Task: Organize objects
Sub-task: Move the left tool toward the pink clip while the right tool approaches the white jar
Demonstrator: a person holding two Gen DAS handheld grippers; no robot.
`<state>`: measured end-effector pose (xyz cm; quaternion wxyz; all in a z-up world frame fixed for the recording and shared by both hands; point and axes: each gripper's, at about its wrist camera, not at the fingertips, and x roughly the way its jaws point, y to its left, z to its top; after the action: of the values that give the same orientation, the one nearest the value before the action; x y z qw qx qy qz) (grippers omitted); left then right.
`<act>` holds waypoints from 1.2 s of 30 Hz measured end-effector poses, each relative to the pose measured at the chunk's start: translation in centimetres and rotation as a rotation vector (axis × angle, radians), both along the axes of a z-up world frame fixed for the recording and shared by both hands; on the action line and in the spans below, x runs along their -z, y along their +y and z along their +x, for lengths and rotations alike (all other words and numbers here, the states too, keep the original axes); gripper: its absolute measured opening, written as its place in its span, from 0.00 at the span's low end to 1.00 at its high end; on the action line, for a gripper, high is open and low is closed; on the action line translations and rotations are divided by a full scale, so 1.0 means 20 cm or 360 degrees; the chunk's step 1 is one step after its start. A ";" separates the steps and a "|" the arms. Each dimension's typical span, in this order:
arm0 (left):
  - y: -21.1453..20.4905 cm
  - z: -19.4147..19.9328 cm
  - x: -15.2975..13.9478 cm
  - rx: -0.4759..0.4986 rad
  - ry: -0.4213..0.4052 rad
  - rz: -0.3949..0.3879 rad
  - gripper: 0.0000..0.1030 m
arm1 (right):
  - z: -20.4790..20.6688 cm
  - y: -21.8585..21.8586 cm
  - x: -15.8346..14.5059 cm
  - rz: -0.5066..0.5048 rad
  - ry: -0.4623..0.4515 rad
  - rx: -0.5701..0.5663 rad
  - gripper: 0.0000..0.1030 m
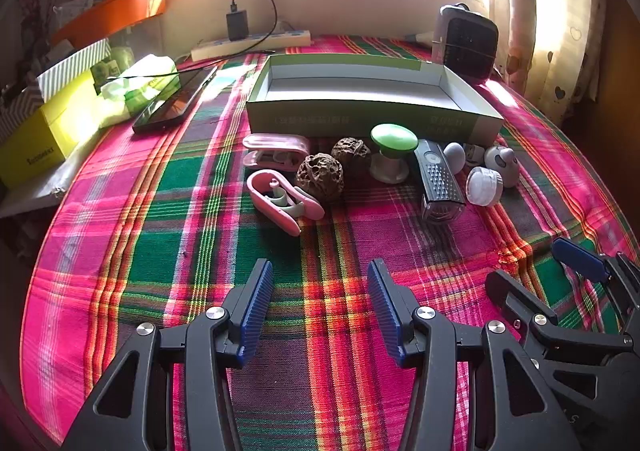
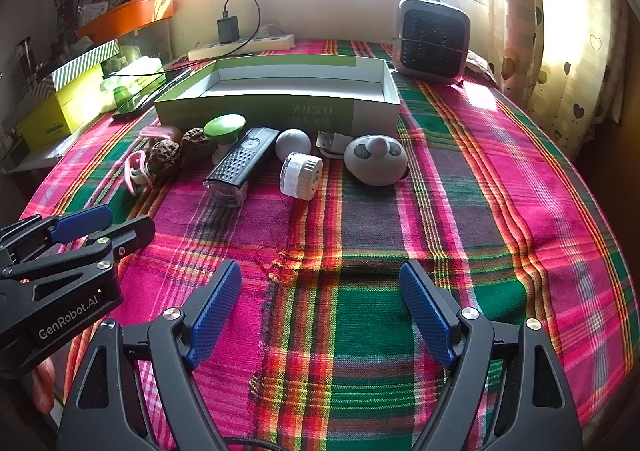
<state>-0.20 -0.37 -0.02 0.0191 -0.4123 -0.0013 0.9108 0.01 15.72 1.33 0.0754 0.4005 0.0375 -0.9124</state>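
An open green and white box [image 1: 372, 113] [image 2: 280, 107] stands on the plaid cloth. Along its near side lie a pink clipper [image 1: 280, 203], a pink case [image 1: 276, 151], two walnuts [image 1: 320, 175] [image 2: 164, 157], a green-topped knob [image 1: 394, 139] [image 2: 224, 127], a black grater-like device [image 1: 438, 181] [image 2: 240, 163], a white jar [image 1: 484, 185] [image 2: 300, 175] and a grey animal-shaped toy [image 1: 502, 161] [image 2: 376, 159]. My left gripper [image 1: 320, 267] [image 2: 128, 217] hangs open and empty short of the walnuts. To its right, my right gripper [image 2: 320, 269] [image 1: 528, 263] is wide open and empty.
A small fan heater [image 1: 468, 39] [image 2: 432, 39] stands behind the box on the right. A power strip with a charger [image 1: 250, 43] lies at the back wall. A dark phone [image 1: 176, 99], a tissue pack and a yellow box [image 1: 48, 135] crowd the left side. Curtains hang at the right.
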 end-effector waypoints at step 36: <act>-0.21 -0.09 -0.04 -0.0009 -0.0080 0.0324 0.46 | -0.17 0.03 -0.04 -0.0131 -0.0073 -0.0005 0.73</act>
<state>-1.96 -4.52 0.87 0.0583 -0.4311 -0.0956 0.8953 -3.49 16.26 2.23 0.0942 0.4178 -0.0012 -0.9036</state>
